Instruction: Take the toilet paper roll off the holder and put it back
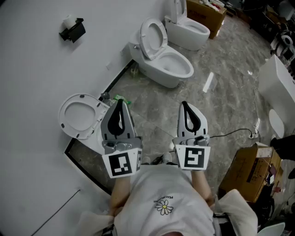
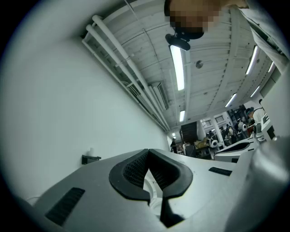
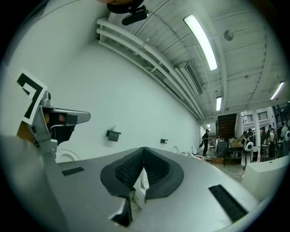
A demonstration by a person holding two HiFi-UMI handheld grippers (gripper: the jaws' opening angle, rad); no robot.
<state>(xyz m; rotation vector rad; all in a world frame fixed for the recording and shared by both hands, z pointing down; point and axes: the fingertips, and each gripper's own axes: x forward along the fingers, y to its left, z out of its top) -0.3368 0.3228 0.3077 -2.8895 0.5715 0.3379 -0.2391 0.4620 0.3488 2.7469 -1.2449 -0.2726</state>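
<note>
Held left gripper (image 1: pixel 119 105) and right gripper (image 1: pixel 185 107) clenched on nothing, well apart from the holder (image 1: pixel 73 32) bearing the toilet paper roll (image 1: pixel 68 21).

Inventory, non-task items:
- Three white toilets in a row along the white wall (image 1: pixel 32 78): nearest toilet (image 1: pixel 79 117), lid up; second toilet (image 1: pixel 161 57), lid up; third toilet (image 1: pixel 186 30), farthest.
- Grey marbled floor (image 1: pixel 226 101).
- White strip (image 1: pixel 208 82), lying on the floor near the second toilet.
- Black cable (image 1: pixel 233 132), lying on the floor.
- Cardboard box (image 1: pixel 207 14) beyond the third toilet.
- Second cardboard box (image 1: pixel 251 173), lower right.
- Ceiling tube light (image 2: pixel 177 65).
- Ceiling pipes (image 3: pixel 149 56).
</note>
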